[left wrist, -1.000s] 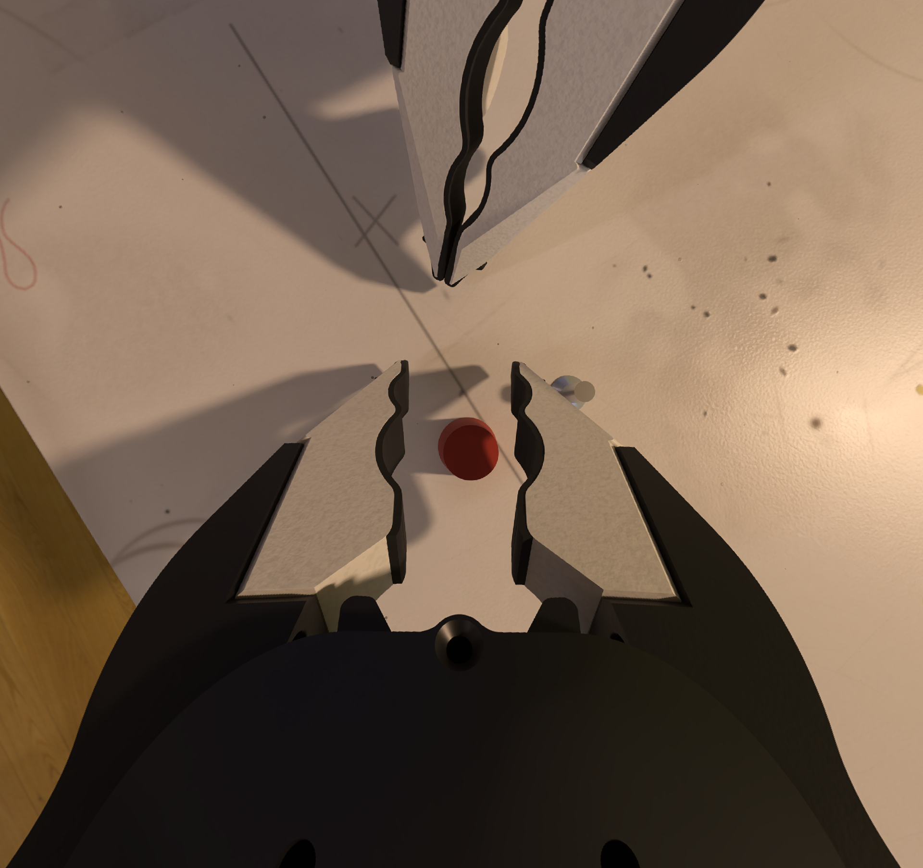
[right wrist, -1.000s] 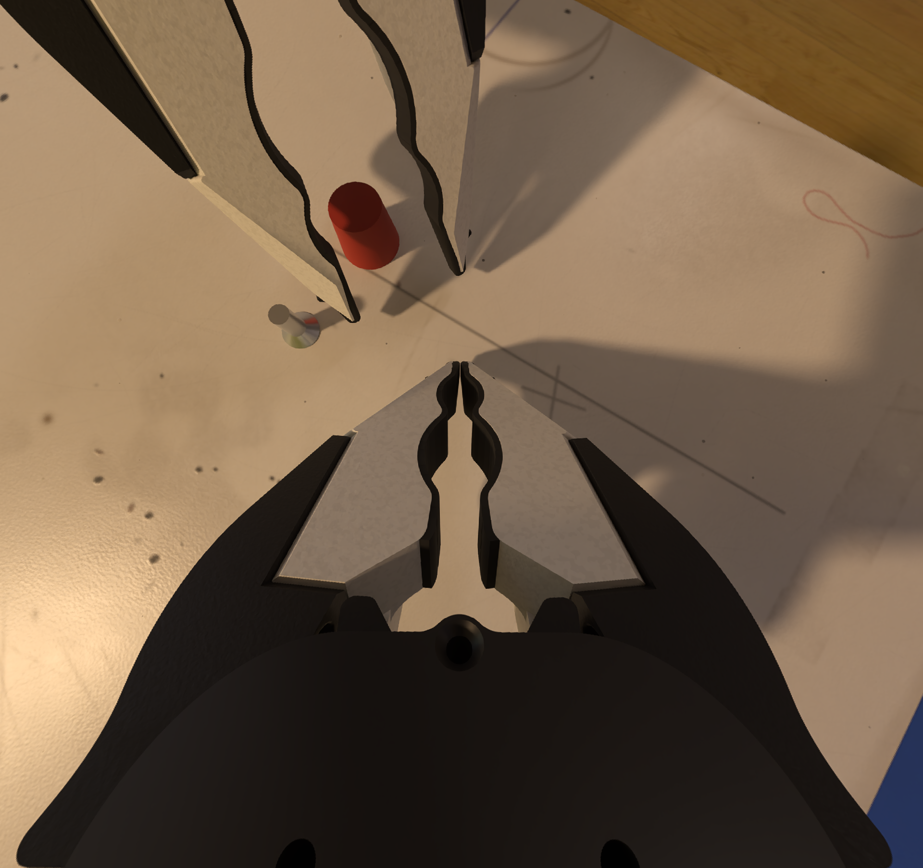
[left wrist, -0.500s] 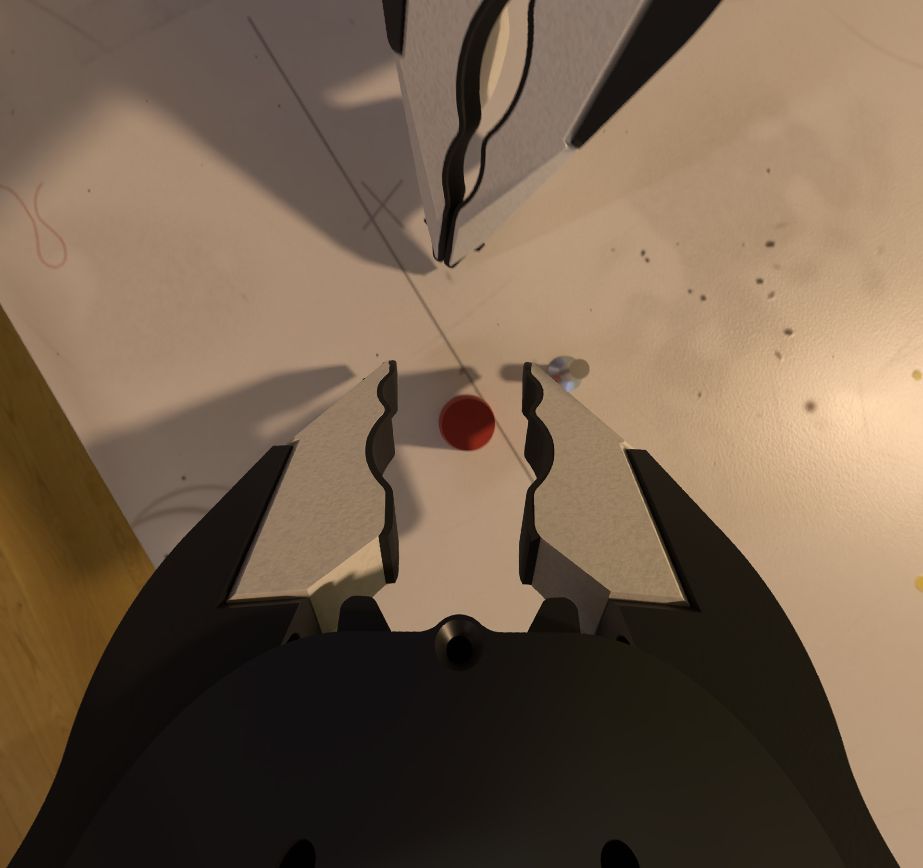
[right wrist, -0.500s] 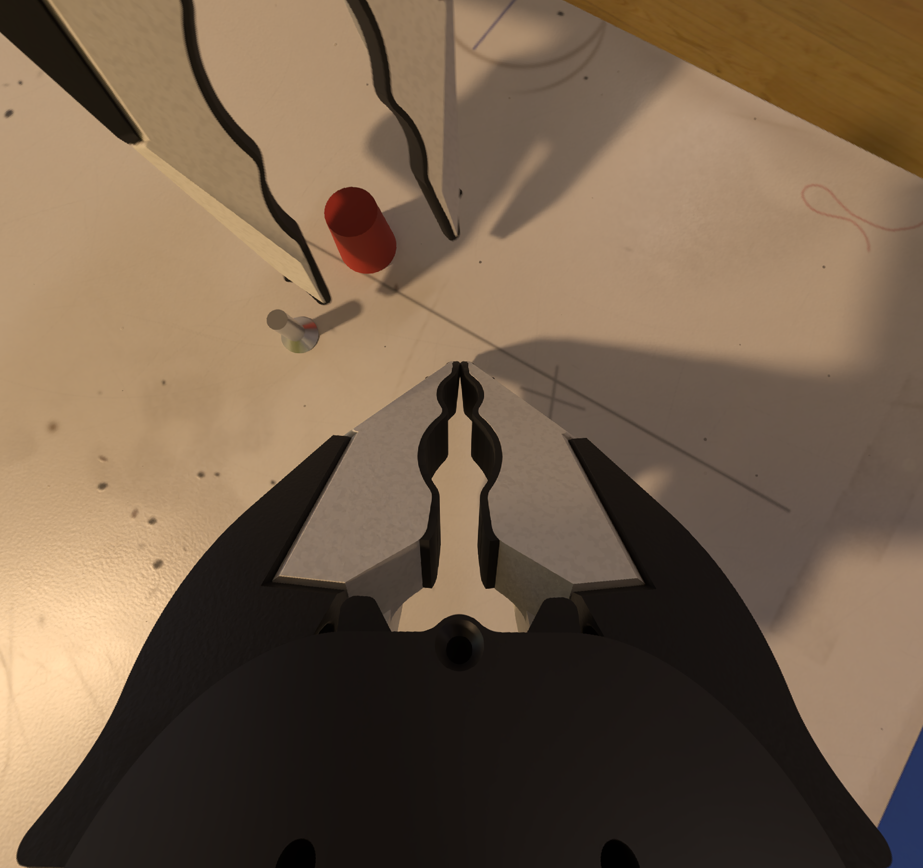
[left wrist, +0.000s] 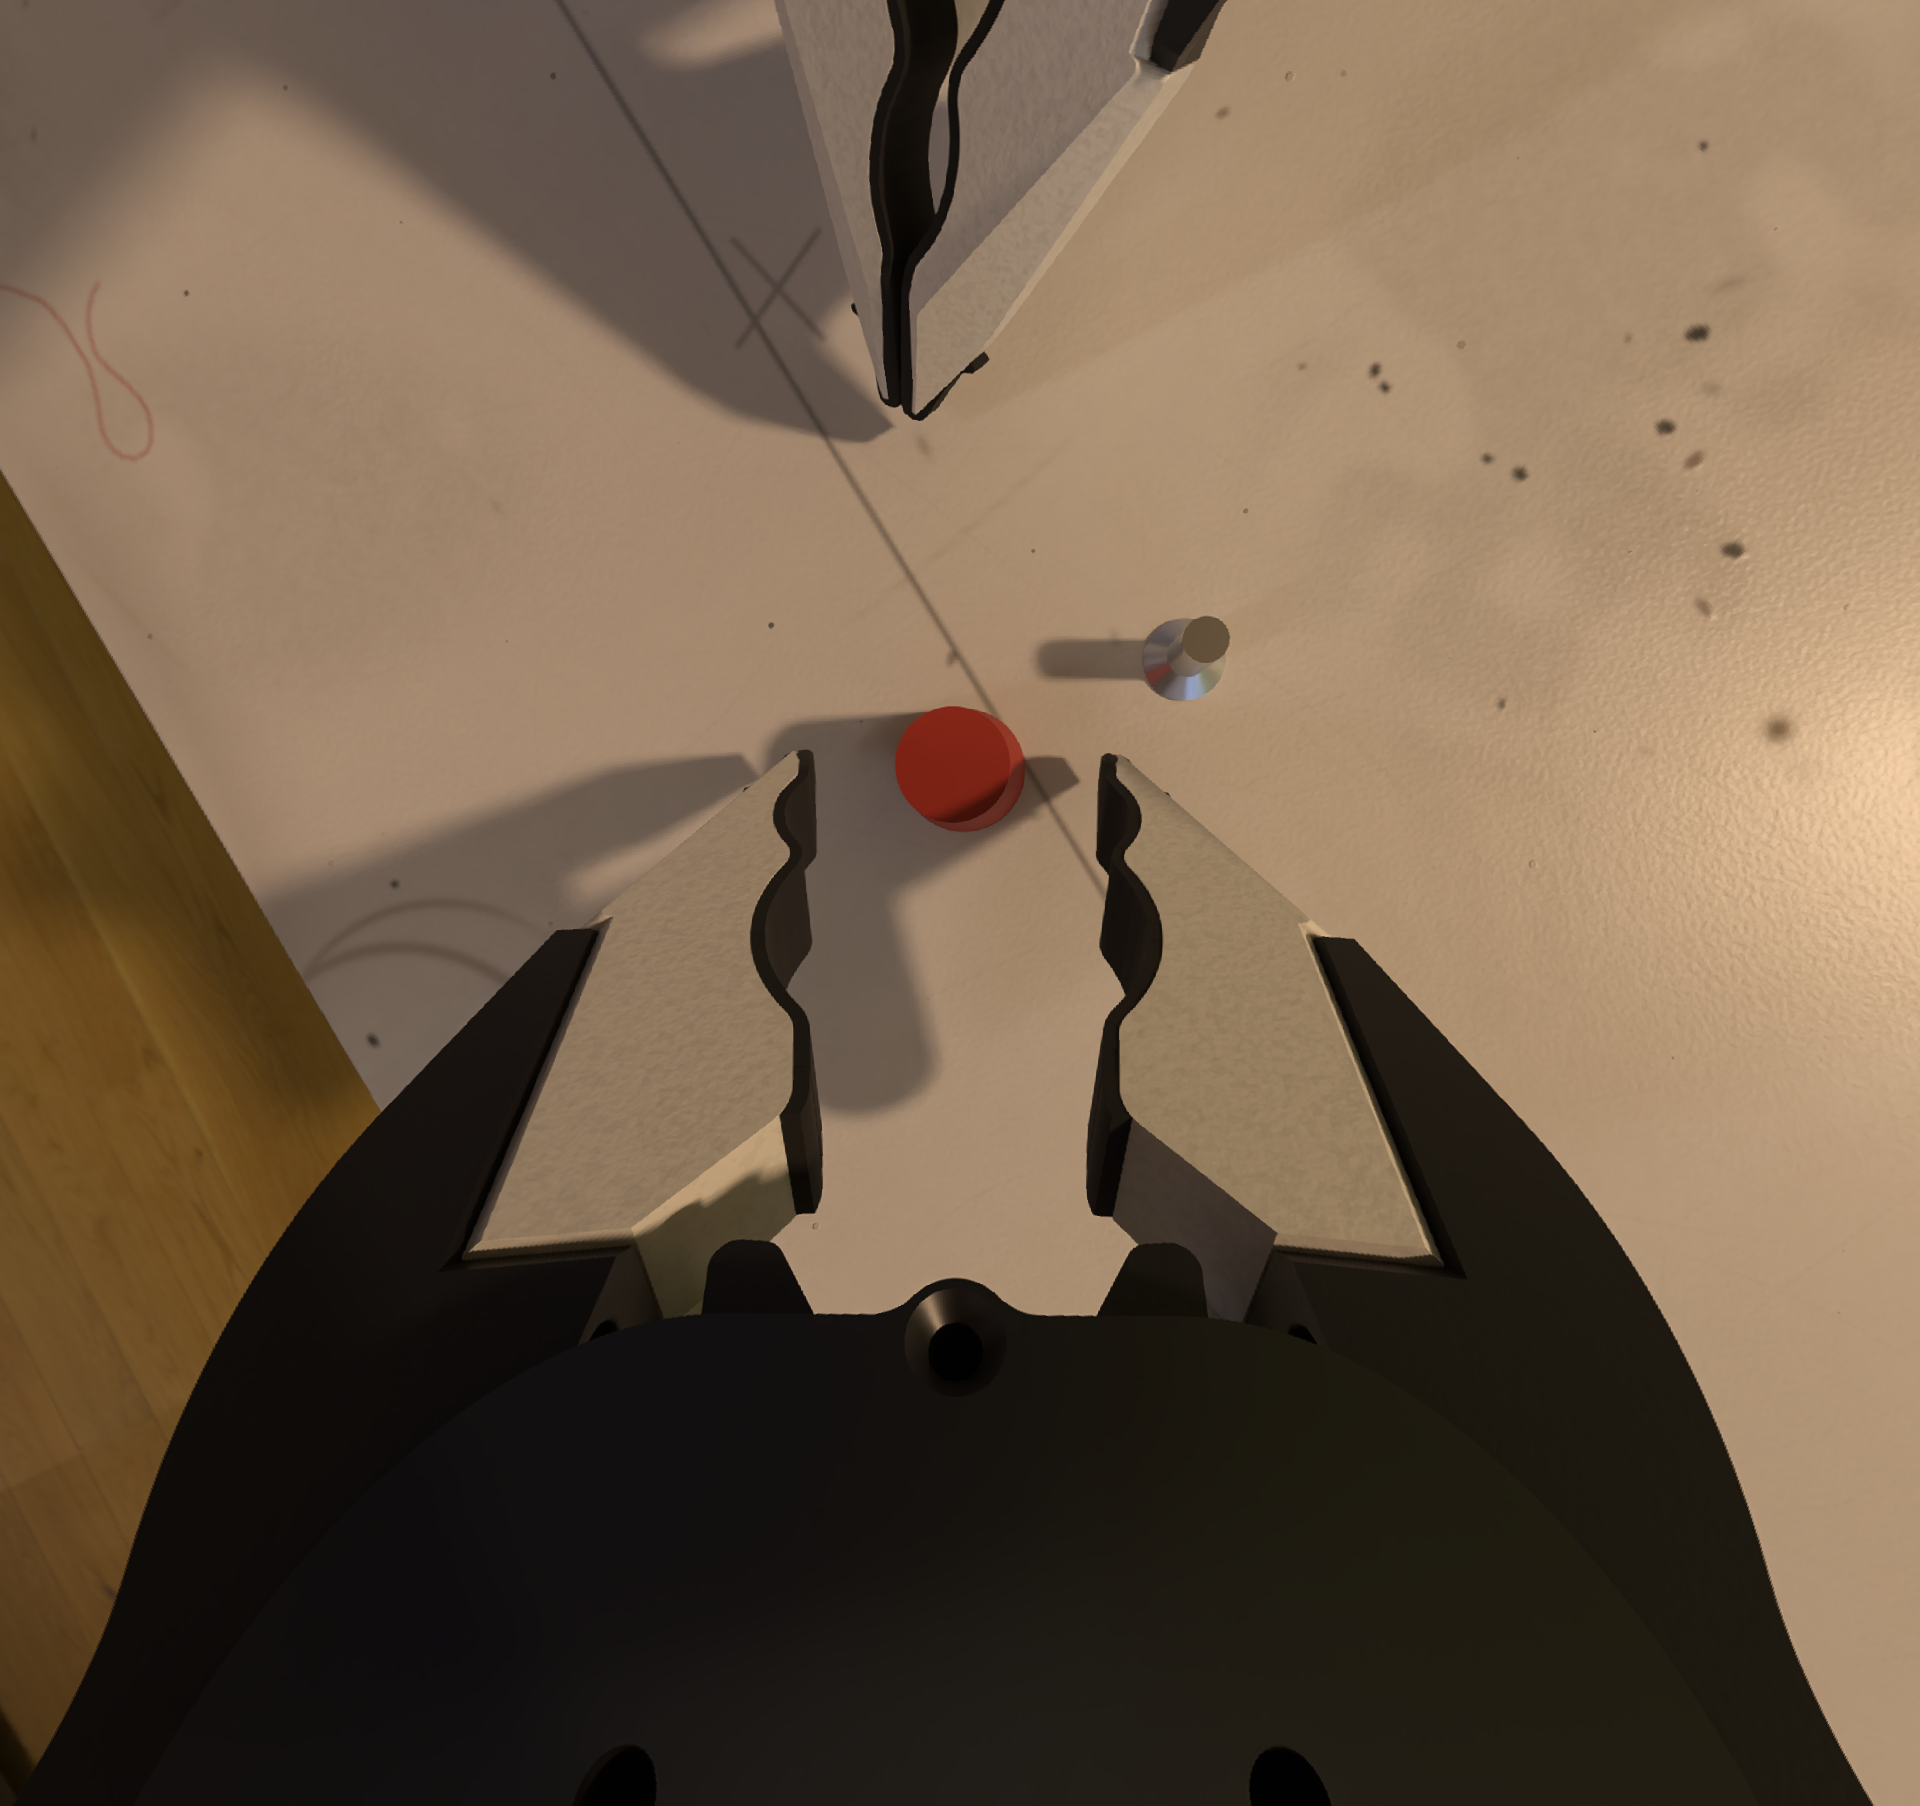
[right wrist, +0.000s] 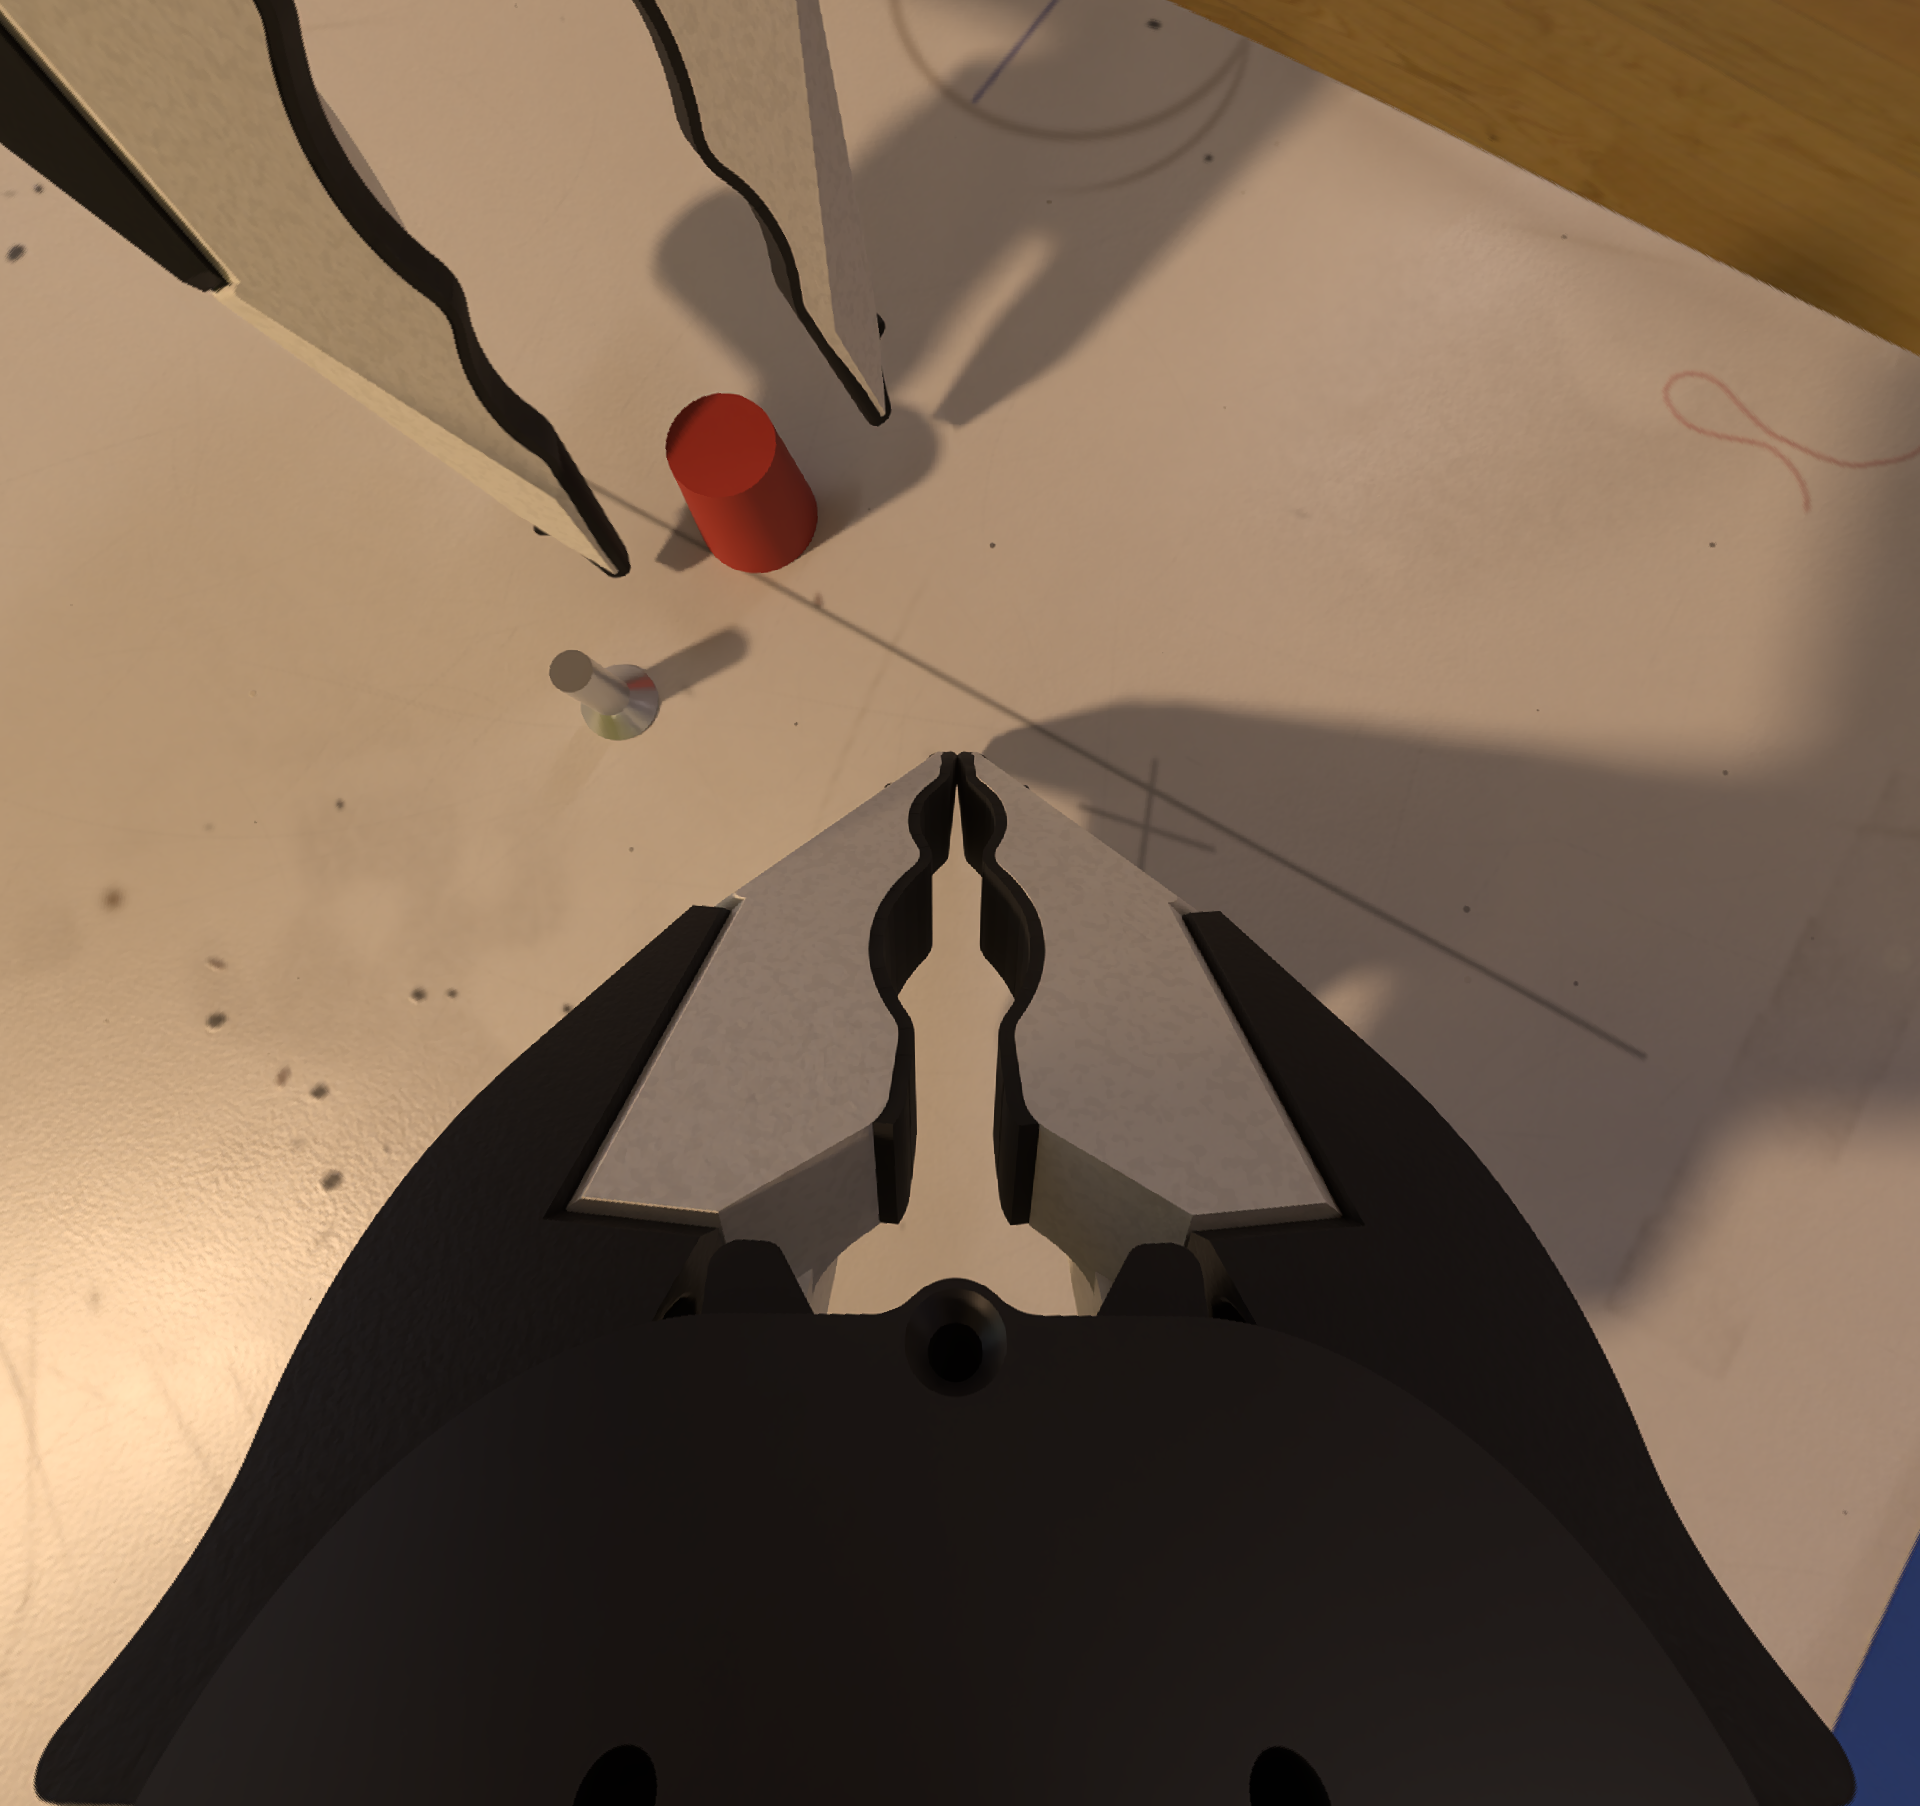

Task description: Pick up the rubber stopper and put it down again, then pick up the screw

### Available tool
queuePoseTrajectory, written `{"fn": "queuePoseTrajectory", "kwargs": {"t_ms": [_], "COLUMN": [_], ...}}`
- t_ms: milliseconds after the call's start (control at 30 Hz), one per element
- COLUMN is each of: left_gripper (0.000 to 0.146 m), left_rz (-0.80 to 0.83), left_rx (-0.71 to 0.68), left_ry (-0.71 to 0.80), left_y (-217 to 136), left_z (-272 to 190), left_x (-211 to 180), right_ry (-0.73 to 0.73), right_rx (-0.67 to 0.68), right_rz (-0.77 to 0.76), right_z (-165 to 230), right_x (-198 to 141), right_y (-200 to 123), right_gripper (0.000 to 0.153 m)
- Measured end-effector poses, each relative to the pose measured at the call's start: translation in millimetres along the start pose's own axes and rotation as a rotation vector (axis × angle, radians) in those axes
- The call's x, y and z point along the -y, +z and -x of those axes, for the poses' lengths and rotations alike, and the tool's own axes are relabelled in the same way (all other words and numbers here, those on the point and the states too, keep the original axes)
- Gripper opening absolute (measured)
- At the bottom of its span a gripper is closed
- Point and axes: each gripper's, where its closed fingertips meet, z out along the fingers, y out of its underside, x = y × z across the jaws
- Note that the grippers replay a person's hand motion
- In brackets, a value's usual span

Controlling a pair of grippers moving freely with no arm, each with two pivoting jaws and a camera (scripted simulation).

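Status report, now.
Left gripper open, above rubber stopper. Right gripper shut, empty. Stopper upright on table; screw beside it, unobstructed.

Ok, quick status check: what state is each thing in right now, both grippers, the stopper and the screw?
left gripper: open, jaws apart on either side of the stopper, not touching it.
right gripper: shut, holding nothing, fingertips together.
rubber stopper: upright on the table, free of any grip.
screw: standing on its head, shank up, untouched, apart from the stopper.
table: pale top, scuffed with dark specks and pencil lines.
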Motion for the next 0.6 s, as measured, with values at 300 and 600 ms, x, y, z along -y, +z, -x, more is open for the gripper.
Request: {"fn": "queuePoseTrajectory", "kwargs": {"t_ms": [300, 600], "left_gripper": [0.038, 0.023], "left_rz": [-0.002, 0.002], "left_rx": [0.004, 0.005], "left_ry": [0.012, 0.013], "left_y": [0, 0], "left_z": [1, 1], "left_x": [0, -1], "right_ry": [0.037, 0.079], "right_rx": [0.037, -0.007], "right_rz": [-0.052, -0.141], "right_z": [4, -9], "right_x": [4, 10], "right_y": [-4, -37], "right_gripper": [0.0, 0.0]}}
